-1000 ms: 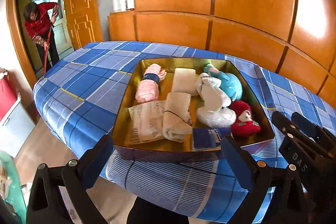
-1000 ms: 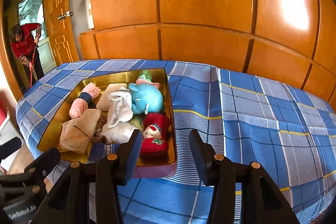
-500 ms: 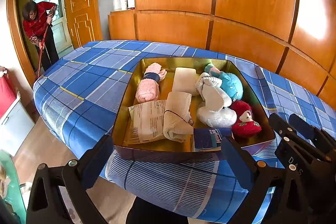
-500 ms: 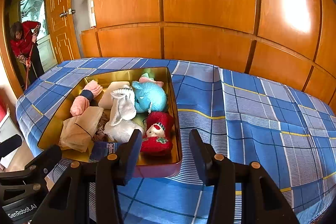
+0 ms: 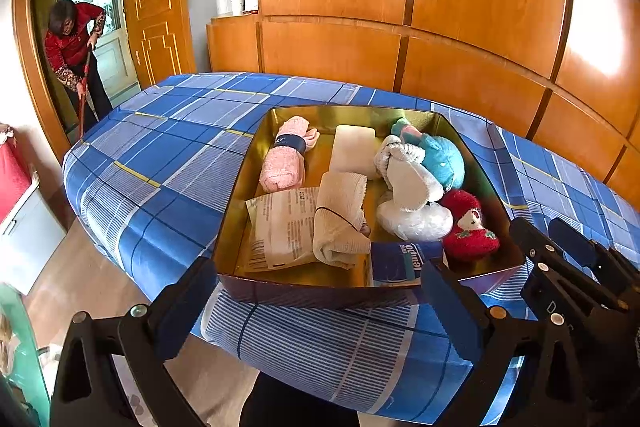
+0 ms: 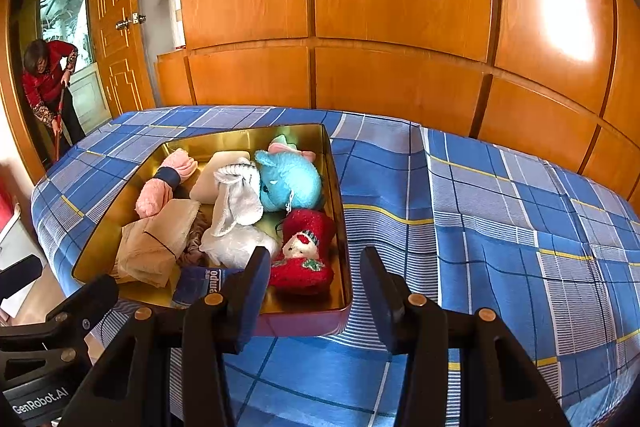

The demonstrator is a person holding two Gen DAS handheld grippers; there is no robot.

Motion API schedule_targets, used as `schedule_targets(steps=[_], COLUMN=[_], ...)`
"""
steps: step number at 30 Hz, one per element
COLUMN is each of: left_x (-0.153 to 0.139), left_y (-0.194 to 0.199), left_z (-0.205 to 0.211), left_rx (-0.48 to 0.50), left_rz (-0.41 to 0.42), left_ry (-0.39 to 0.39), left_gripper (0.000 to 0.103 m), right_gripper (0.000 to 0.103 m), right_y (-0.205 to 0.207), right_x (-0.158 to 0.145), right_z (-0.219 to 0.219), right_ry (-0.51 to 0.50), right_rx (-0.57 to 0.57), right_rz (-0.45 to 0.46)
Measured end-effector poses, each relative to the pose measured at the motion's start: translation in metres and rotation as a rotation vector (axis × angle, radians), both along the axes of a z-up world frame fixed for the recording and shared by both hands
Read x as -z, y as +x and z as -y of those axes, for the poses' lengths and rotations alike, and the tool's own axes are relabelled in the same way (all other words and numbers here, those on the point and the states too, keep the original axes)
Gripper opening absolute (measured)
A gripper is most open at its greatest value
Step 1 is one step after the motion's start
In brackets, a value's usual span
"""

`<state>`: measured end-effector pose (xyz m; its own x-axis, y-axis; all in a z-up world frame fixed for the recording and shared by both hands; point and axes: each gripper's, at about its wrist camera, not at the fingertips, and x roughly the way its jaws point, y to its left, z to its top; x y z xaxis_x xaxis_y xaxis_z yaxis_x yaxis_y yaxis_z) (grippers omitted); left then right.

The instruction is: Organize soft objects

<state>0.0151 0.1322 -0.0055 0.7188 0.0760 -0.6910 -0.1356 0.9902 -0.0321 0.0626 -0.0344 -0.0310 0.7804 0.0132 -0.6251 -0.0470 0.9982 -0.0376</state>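
In the left wrist view the gold tin (image 5: 256, 183) of soft toys is seen just beyond the spread, empty left gripper (image 5: 320, 301), while in the right wrist view it is framed left of the parted, empty right gripper (image 6: 316, 287).

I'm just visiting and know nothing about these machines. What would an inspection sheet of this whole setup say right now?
Surface: blue plaid bedspread.
Job's things: gold tin box holding pink rolled towel, beige towel, white plush, blue plush, red Santa plush.
Clutter: paper packet, blue tissue pack in the box.
Grippers: left hand-held gripper open, empty; right hand-held gripper open, empty, before the box.
Cables: nothing seen.
Surroundings: wooden wardrobe; person sweeping in the doorway.
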Motion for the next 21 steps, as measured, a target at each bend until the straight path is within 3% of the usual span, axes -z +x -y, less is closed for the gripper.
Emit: schedule_targets(steps=[21], left_x=[0.0001], left_y=[-0.0010], left_z=[-0.0017], left_rx=[0.000], left_rz=[-0.008], left_ry=[0.000], left_gripper=[0.103], right_gripper=[0.047], right_y=[-0.0014], right_x=[0.0007], right_z=[0.0022], right_ry=[0.003], right_rx=[0.003], right_rz=[0.000])
